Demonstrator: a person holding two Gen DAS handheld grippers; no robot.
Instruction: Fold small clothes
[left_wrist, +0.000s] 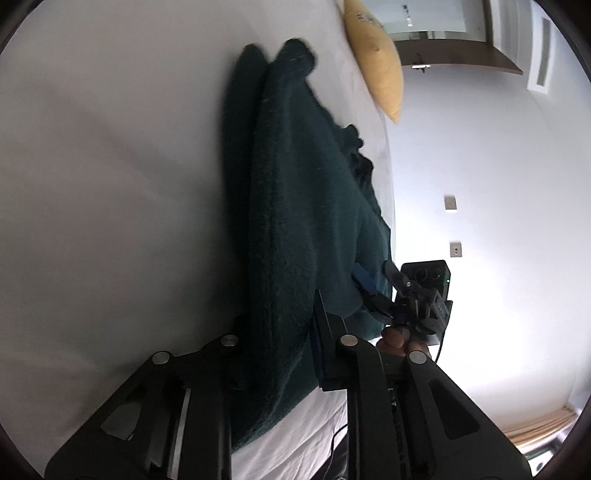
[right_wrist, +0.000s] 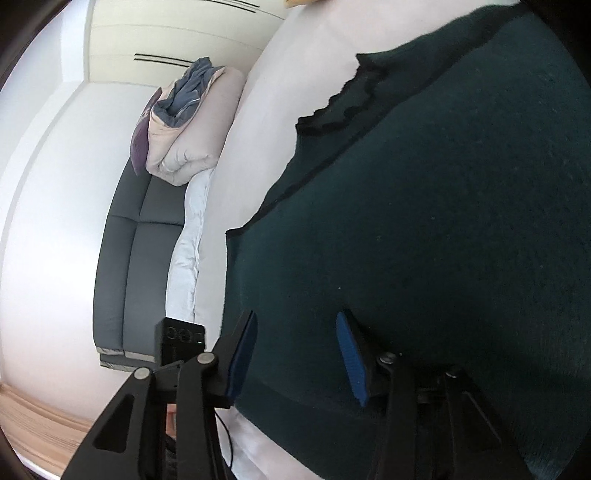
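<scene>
No writing can be read. A dark green sweater (left_wrist: 306, 206) lies spread on the white bed (left_wrist: 110, 184). The left claw (left_wrist: 280, 350) is pinched nearly closed on the sweater's edge, fabric bunched between its fingers. The right claw (right_wrist: 295, 350) stands half open astride the hem, blue pads (right_wrist: 352, 360) not pressing; a hand (left_wrist: 400, 341) grips it.
</scene>
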